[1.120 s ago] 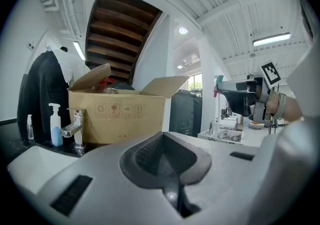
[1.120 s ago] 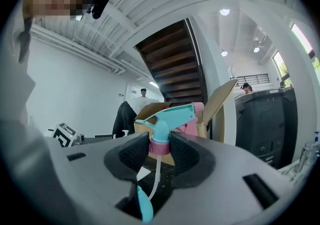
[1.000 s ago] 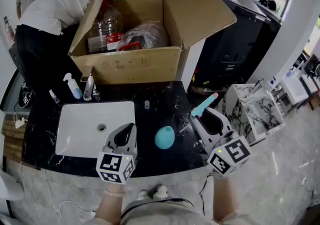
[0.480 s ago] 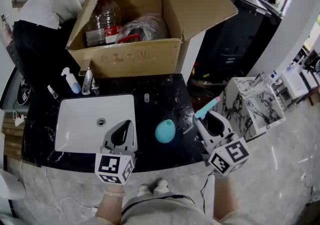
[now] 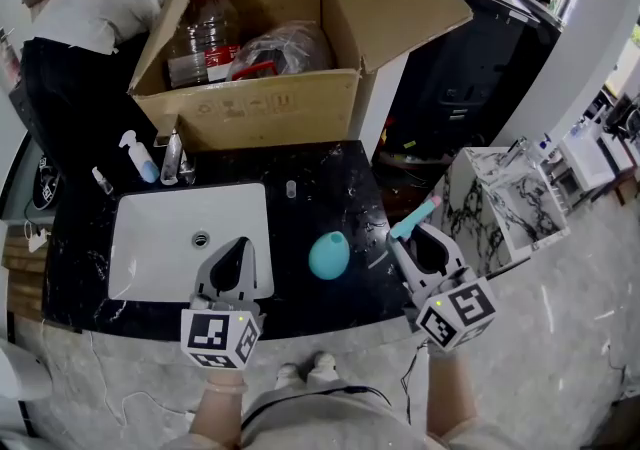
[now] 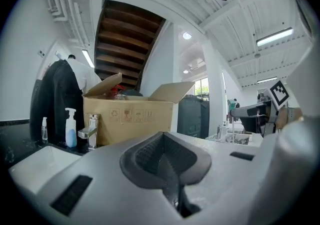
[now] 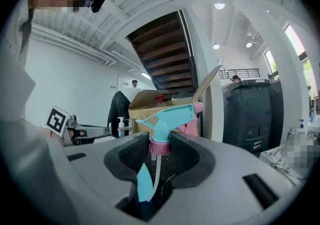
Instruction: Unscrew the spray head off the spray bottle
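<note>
Here, spray head (image 7: pixel 170 116) tight between fingers (image 7: pixel 129 158) of right gripper (image 7: pixel 159 153); left gripper (image 6: pixel 167 161) fingers together, empty.

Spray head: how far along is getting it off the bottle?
Done: the spray head is off, dip tube hanging free, clamped in the right tool. The teal bottle sits apart on the black counter. The left tool is shut, empty. Left: likely just setting the head down.
</note>
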